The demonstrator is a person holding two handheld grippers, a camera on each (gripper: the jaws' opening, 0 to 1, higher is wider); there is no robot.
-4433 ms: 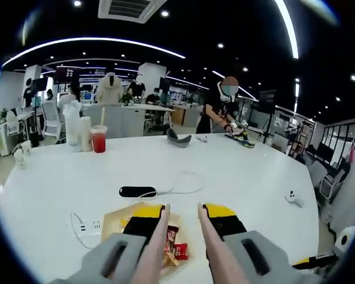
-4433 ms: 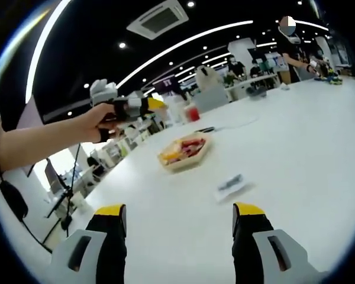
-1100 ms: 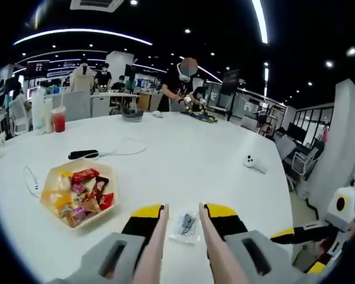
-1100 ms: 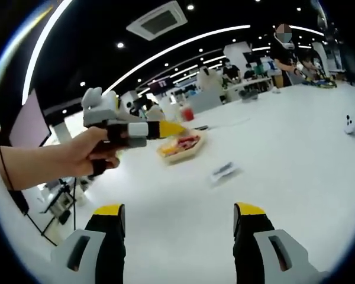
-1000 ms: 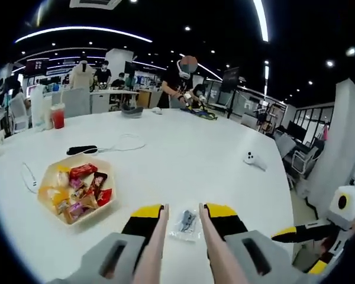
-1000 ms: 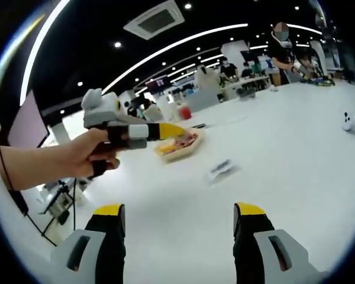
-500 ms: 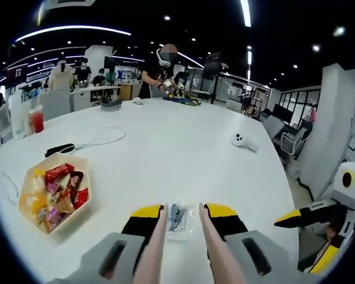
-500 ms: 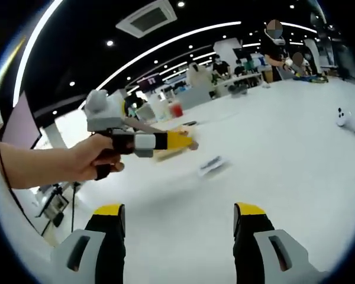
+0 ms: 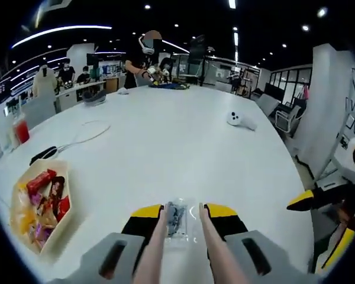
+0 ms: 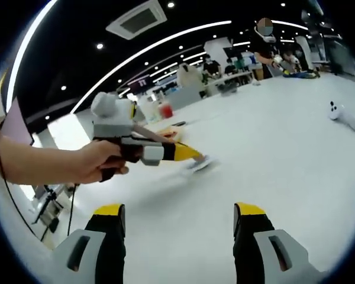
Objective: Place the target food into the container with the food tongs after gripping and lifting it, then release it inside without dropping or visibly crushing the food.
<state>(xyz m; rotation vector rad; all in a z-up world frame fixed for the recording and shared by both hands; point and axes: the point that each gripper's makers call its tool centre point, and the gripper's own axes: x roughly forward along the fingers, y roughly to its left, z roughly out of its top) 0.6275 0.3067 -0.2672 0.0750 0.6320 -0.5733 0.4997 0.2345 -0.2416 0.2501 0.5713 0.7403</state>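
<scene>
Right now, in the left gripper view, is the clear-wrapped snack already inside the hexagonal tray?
No: the clear-wrapped snack lies on the white table between the tongs, well apart from the hexagonal tray.

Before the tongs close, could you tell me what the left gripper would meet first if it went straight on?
The left gripper would first meet the clear-wrapped snack packet lying on the white table, already between the tong tips; how far in is unclear.
</scene>
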